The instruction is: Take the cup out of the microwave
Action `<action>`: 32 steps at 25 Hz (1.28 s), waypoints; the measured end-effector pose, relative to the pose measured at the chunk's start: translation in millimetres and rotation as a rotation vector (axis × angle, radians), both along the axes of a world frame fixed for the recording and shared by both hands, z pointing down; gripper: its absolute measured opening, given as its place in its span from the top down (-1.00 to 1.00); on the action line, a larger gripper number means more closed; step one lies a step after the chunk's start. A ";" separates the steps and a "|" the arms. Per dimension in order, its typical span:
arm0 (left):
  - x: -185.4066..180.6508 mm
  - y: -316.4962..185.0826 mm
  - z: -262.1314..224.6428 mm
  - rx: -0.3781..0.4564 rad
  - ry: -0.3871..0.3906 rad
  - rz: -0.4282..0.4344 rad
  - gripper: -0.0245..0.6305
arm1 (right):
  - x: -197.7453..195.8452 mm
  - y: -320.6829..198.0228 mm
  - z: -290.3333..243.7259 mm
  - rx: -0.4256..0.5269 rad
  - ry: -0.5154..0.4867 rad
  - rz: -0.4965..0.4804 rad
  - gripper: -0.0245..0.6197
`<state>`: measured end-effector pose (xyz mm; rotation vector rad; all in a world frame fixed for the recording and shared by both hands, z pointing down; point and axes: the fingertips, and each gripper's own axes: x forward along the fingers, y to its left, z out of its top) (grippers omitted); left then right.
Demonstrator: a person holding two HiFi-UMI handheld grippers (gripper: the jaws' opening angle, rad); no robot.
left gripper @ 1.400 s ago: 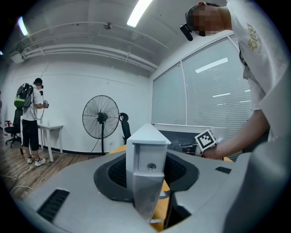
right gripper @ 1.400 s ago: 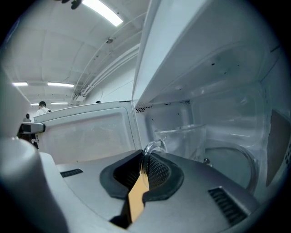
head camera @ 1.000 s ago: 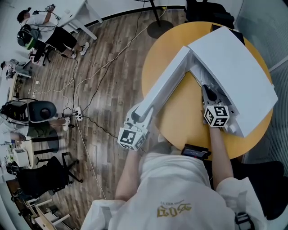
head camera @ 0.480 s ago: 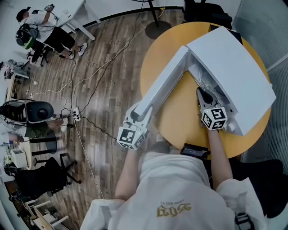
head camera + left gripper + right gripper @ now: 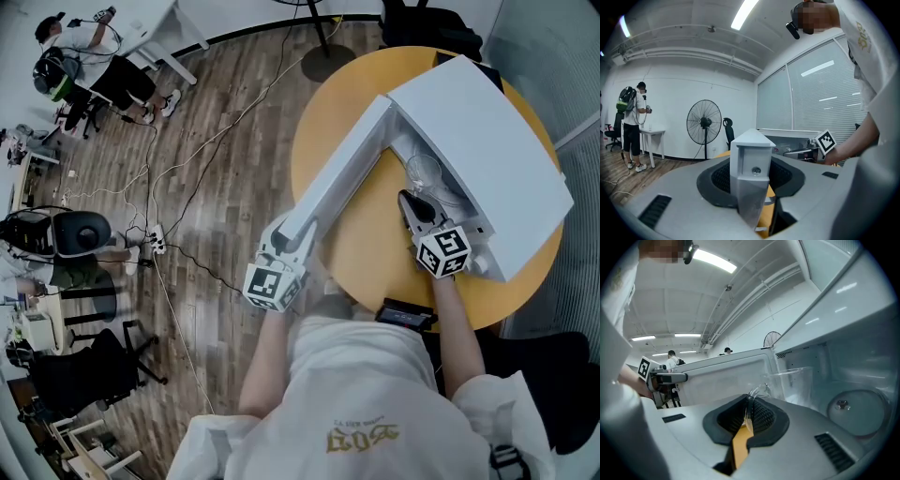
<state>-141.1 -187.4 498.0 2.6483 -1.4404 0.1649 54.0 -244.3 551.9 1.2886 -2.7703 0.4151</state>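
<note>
Left gripper: fingers partly closed and clamped on the free end of the microwave door. In the left gripper view the door's white end stands upright between the two pads, filling the gap.

Right gripper: fingers closed almost fully together, pinching the thin clear handle of the cup. The handle curves up out of the pads and joins the cup wall just beyond them.

Cup: clear, upright, and seemingly empty. It is at the mouth of the microwave, near the hinge side. From the head view its rim shows just outside the front edge of the top panel. In the right gripper view the inner walls rise behind and to the right of it. It cannot be determined whether its base rests on the oven floor or is lifted clear.

Door: swung wide open, running from the hinge towards the person, with the left gripper at its outer end.

Inside the oven: a round turntable lies on the floor of the cavity, to the right of the cup and apart from it.

Bench: round, yellow-topped, and carrying the microwave towards its far right side.

Beyond: wood-patterned floor with cables running across it. A standing fan is against the far wall, and another person stands by a white desk.
</note>
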 end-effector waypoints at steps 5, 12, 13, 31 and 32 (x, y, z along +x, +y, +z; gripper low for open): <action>1.4 -1.2 0.6 0.002 -0.001 0.000 0.38 | -9.3 8.6 1.4 0.009 0.010 -0.040 0.87; 0.9 0.6 -1.7 0.003 -0.001 0.000 0.38 | -27.0 21.3 1.5 0.012 0.017 -0.105 0.87; 1.2 0.1 -2.1 0.003 -0.001 0.000 0.38 | -29.0 21.9 1.8 0.012 0.019 -0.114 0.87; -1.6 -1.9 0.3 0.004 -0.003 -0.003 0.38 | -70.0 52.5 37.0 -0.057 0.062 -0.354 0.87; -1.8 -1.8 0.4 0.003 -0.002 -0.003 0.38 | -72.3 54.5 39.2 -0.062 0.063 -0.365 0.87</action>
